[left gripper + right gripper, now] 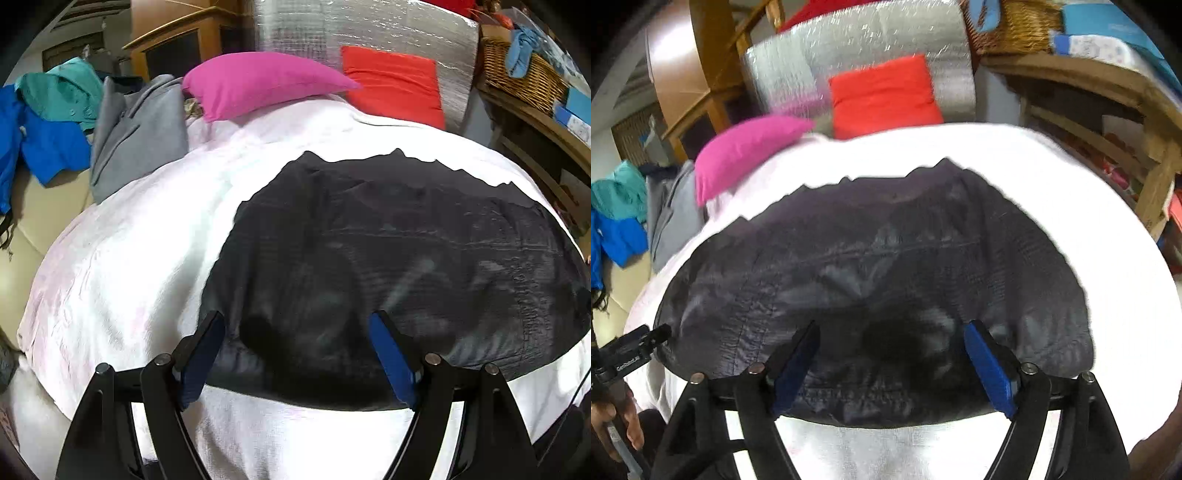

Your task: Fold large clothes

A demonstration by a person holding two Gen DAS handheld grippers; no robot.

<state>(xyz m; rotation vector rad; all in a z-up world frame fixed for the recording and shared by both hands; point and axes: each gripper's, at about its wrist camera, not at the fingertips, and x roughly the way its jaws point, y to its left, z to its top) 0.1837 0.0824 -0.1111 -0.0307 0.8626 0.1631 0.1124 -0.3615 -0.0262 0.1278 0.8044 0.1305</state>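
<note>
Garment [388, 266]: dark, quilted-looking, lying spread flat on the white bed [122, 266], long axis running left to right across both views. Near hem faces the tools; far edge, jagged, points toward the pink pillow [258, 83] and red pillow [395, 83].

Left tool [299, 328]: jaws wide apart, holding nothing, poised over the garment's near left portion; the left edge lies just outside its left finger.

Right tool [892, 338]: jaws likewise wide apart, empty, poised over the near hem, roughly mid-width to right. Left tool also shows at the left edge of the right wrist view, beside the garment's left end.

Judgement: each tool is nearer its own end of the near hem; a fold away from the person, across the short axis, appears the likely move. Right view blurred; contact with the cloth cannot be determined
</note>
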